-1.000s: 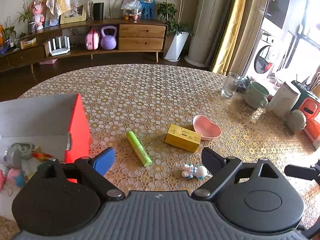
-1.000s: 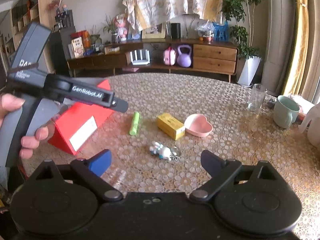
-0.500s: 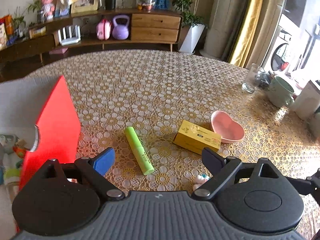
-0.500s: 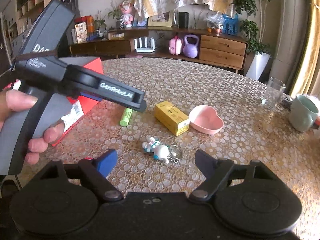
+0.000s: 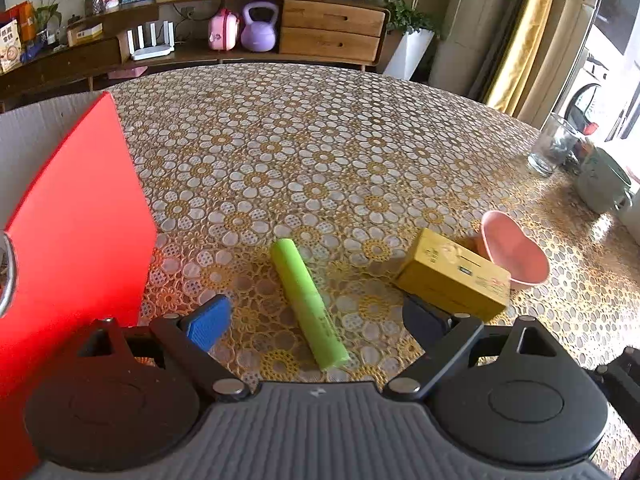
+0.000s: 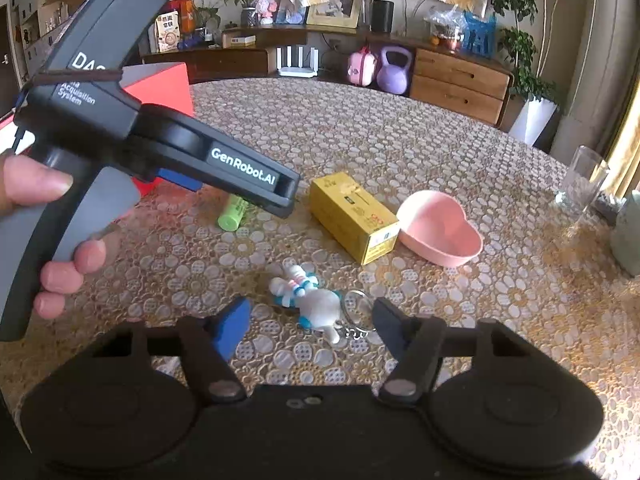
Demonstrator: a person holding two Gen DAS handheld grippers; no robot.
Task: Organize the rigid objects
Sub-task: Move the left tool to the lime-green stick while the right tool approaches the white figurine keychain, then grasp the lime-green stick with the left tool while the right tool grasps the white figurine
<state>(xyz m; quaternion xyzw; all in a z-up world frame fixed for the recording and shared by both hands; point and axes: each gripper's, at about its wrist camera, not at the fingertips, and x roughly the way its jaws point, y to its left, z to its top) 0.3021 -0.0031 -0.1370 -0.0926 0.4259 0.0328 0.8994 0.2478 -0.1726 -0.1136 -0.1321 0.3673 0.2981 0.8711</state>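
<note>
The left hand-held gripper (image 5: 316,320) has swung off the red box (image 5: 80,240) and come down low over the worktop (image 5: 320,152); a second ago it looked over the box's open top, now the green tube (image 5: 306,304) lies right between its fingers. That reads as the next pick lined up. Its jaws are spread wide, holding nothing, the blue pad (image 5: 208,322) on one side of the tube and the dark pad on the other, neither touching it as far as I can tell.

The right hand-held gripper (image 6: 310,328) has closed in too, and its fingers are likewise wide apart and empty, flanking the small white toy keychain (image 6: 308,304) on the worktop. Two pickups look ready at once.

Further out, the yellow carton (image 6: 354,216) sits just beside the tube, with the pink heart-shaped dish (image 6: 440,228) against its far end. A glass (image 6: 580,180) stands well apart near the edge.
</note>
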